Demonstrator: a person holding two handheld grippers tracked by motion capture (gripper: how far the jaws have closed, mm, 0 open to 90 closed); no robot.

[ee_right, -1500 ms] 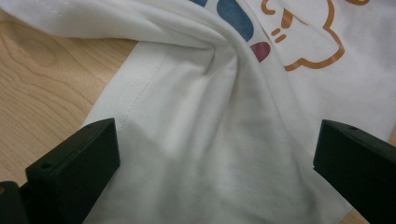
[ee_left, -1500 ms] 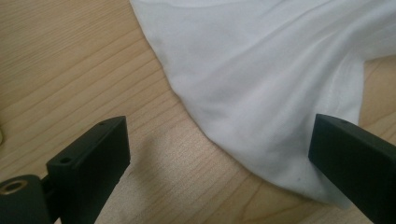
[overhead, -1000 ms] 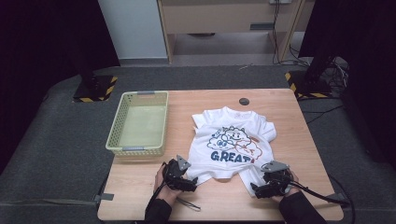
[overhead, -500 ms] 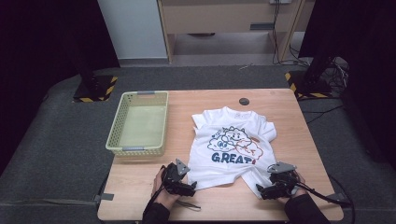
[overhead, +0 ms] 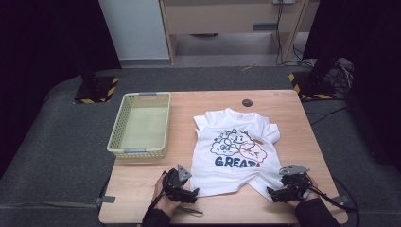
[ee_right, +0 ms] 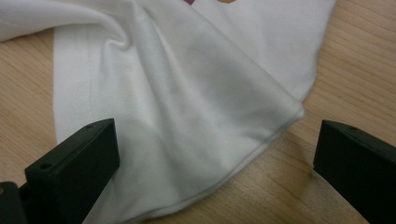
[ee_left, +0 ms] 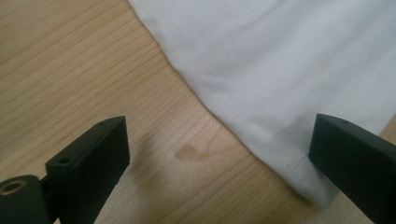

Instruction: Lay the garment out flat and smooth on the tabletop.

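I had both grippers at the t-shirt's (overhead: 235, 146) bottom hem, shirt flat on the table (overhead: 142, 189). Left gripper (overhead: 190, 195) and right gripper (overhead: 273, 195) jaws stood wide apart, gripping nothing. Approach step; next, I judged, pinch each hem corner.

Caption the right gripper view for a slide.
Open right gripper poised over the rumpled bottom hem of a white T-shirt on a wooden table.

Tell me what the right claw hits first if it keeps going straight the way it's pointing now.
Most likely the white T-shirt: its rumpled bottom corner lies right ahead between the open jaws of the right claw, with bare table beside it. How high the jaws ride above the cloth is unclear.
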